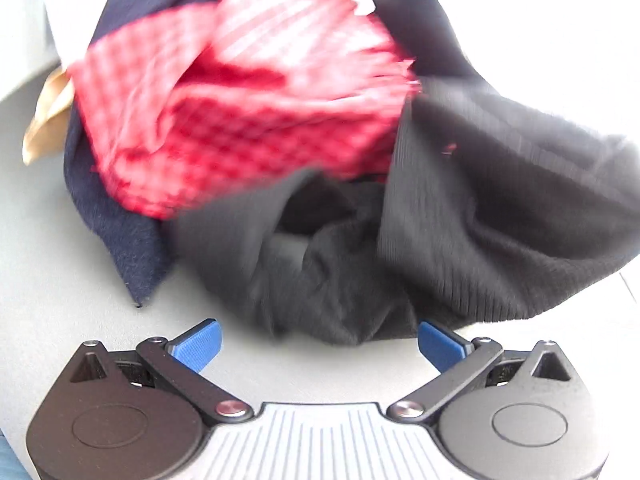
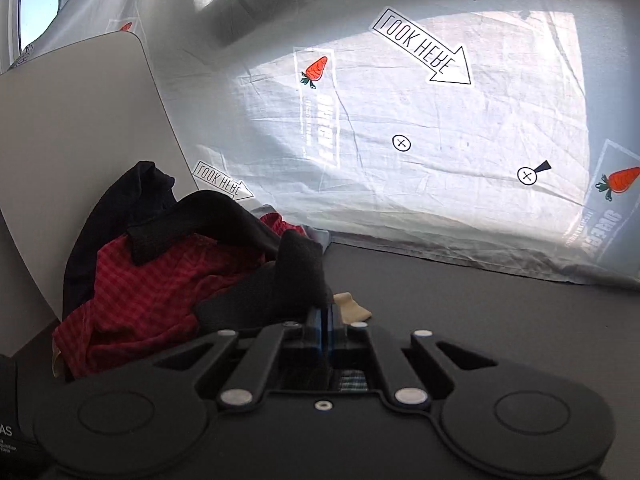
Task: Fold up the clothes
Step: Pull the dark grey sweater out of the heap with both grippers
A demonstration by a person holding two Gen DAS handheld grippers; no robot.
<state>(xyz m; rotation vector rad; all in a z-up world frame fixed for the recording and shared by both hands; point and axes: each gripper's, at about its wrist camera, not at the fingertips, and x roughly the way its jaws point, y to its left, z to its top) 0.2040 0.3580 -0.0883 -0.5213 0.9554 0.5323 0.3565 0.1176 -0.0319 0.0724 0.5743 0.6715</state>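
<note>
The right gripper has its fingers clenched on a fold of the black garment. The left gripper hangs released just near the pile, beside the red checked cloth on the worktop.

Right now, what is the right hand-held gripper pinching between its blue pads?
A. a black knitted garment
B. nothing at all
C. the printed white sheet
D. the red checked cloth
A: in the right wrist view the right hand-held gripper has its pads pressed together on a fold of the black knitted garment, beside the red checked cloth.
</note>
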